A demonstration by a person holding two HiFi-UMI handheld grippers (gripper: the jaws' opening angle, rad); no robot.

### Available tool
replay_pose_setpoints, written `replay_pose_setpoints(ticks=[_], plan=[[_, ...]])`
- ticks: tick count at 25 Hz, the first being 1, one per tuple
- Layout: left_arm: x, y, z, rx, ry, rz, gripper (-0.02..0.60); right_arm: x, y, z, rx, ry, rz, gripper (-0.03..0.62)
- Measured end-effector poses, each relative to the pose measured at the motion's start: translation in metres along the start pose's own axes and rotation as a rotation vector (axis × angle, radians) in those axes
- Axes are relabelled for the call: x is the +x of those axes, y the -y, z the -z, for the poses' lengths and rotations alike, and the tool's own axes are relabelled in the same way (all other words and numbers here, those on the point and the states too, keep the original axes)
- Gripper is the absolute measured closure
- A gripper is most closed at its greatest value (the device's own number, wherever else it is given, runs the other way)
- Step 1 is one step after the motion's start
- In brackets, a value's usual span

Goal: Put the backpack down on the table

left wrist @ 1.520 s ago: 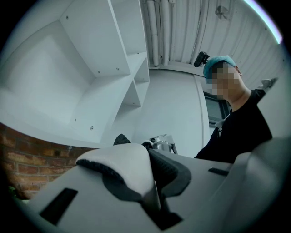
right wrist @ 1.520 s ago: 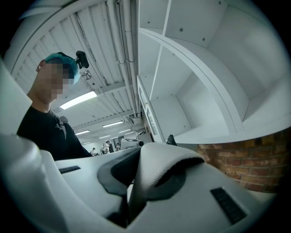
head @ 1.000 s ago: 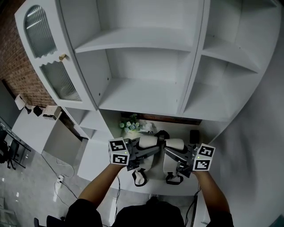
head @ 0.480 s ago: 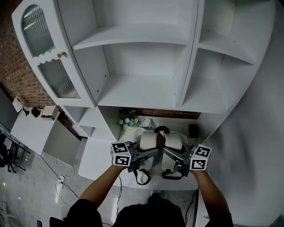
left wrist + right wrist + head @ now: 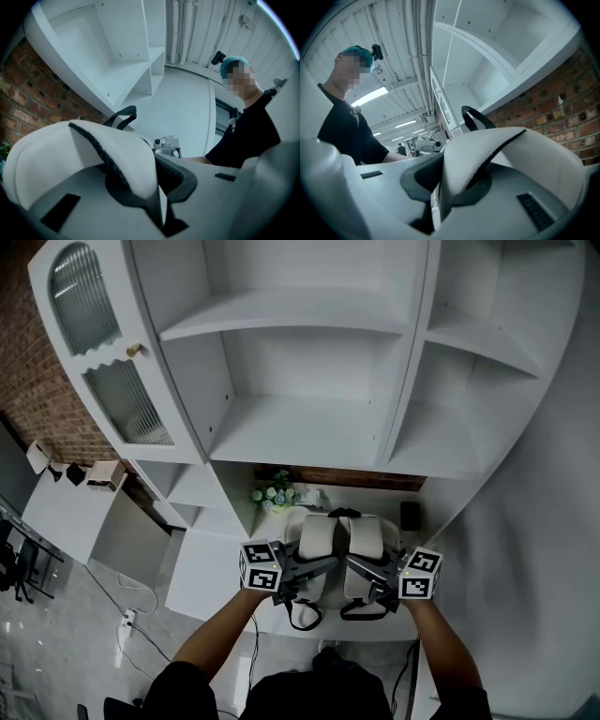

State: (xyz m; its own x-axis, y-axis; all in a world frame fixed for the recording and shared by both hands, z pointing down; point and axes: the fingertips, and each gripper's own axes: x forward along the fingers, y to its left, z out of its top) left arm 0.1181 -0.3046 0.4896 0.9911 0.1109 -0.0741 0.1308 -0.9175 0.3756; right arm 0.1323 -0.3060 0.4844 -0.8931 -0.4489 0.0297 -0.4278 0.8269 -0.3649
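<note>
head view: a white backpack point(image 5: 339, 542) lies strap side up over the white counter point(image 5: 202, 582), below the open white shelves point(image 5: 309, 427). its black top handle point(image 5: 342, 513) points toward the brick wall point(image 5: 37, 381). i cannot tell whether its underside bears fully on the counter. my left gripper point(image 5: 302, 575) is at the near end of the left shoulder strap point(image 5: 314, 542), and my right gripper point(image 5: 367, 577) is at the near end of the right shoulder strap point(image 5: 366, 542). the two marker cubes flank the backpack. black webbing loops point(image 5: 302, 615) hang off the strap ends toward me. a small bunch of flowers point(image 5: 274, 495) stands just beyond the backpack's left corner, and a small dark object point(image 5: 410, 515) stands beyond its right corner. a cabinet door point(image 5: 112, 399) with ribbed glass stands open at the left.

left gripper view: the left gripper point(image 5: 159, 197) has its jaws drawn nearly together, and they pinch the padded white left shoulder strap point(image 5: 93, 154) along its black edging. the top handle point(image 5: 123, 116) shows as a black loop behind the strap, against the shelves and brick.

right gripper view: the right gripper point(image 5: 438, 199) is likewise clamped on the right shoulder strap point(image 5: 501, 154), which bulges up out of the narrow gap between the jaws. the top handle point(image 5: 476, 119) rises behind the strap.
</note>
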Motion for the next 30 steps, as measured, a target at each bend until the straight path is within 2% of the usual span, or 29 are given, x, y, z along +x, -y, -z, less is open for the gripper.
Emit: replay_pose_setpoints(ticks=[5, 15, 30], plan=[[-0.002, -0.012, 0.019, -0.015, -0.031, -0.013, 0.527, 0.001, 0.007, 0.009, 0.02, -0.018, -0.009, 0.542], [0.005, -0.029, 0.03, -0.042, -0.009, -0.02, 0.528, 0.003, 0.03, 0.034, 0.102, -0.033, -0.005, 0.542], [0.008, -0.061, 0.058, -0.102, -0.021, -0.073, 0.526, 0.005, 0.064, 0.066, 0.142, -0.06, 0.012, 0.542]])
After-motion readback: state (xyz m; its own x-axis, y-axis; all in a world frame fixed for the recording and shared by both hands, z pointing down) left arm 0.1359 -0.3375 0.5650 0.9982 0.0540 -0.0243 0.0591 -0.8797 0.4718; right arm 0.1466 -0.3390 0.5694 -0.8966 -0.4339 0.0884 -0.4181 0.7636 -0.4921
